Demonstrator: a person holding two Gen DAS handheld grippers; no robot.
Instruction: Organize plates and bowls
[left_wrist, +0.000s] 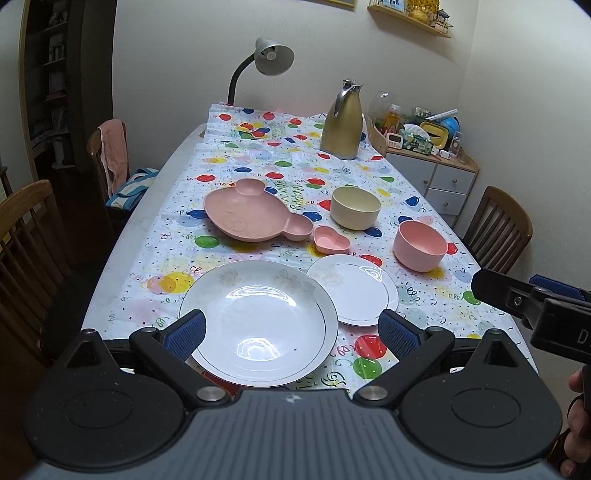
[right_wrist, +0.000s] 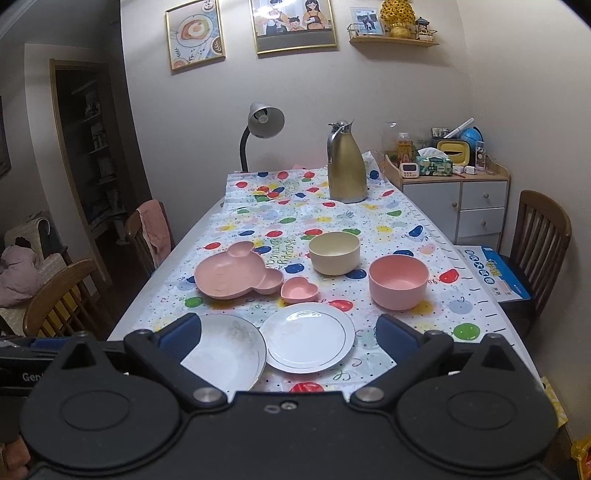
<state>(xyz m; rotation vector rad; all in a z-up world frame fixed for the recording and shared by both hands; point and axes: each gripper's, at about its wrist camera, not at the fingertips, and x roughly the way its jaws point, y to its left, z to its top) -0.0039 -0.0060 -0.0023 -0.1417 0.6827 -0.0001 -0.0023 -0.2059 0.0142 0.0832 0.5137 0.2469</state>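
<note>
1. Left wrist view, left gripper (left_wrist: 291, 334): jaws spread wide, holding nothing, poised above the near rim of the deep white plate (left_wrist: 258, 323).
2. Right gripper (right_wrist: 290, 338): jaws spread wide, empty, hanging over the near table edge in front of the small white plate (right_wrist: 308, 338).
3. Deep white plate: nearest item, left of centre on the balloon-print tablecloth (left_wrist: 229, 162); its right rim overlaps the small white plate's left edge.
4. Small white plate (left_wrist: 352, 290): just right of the deep plate, lying flat.
5. Pink bear-shaped plate (left_wrist: 247, 214): farther back on the left, lying alone.
6. Pink heart dish (left_wrist: 331, 240): just beside the bear plate's near right ear; whether they touch I cannot tell.
7. Cream bowl (left_wrist: 354, 206): far right of centre, upright, empty.
8. Pink bowl (left_wrist: 420, 245): near right, upright, apart from the cream bowl.
9. Progress, by judgement: nothing stacked or nested yet; all six pieces lie singly. Whole task remains, likely plates gathered together and bowls nested.
</note>
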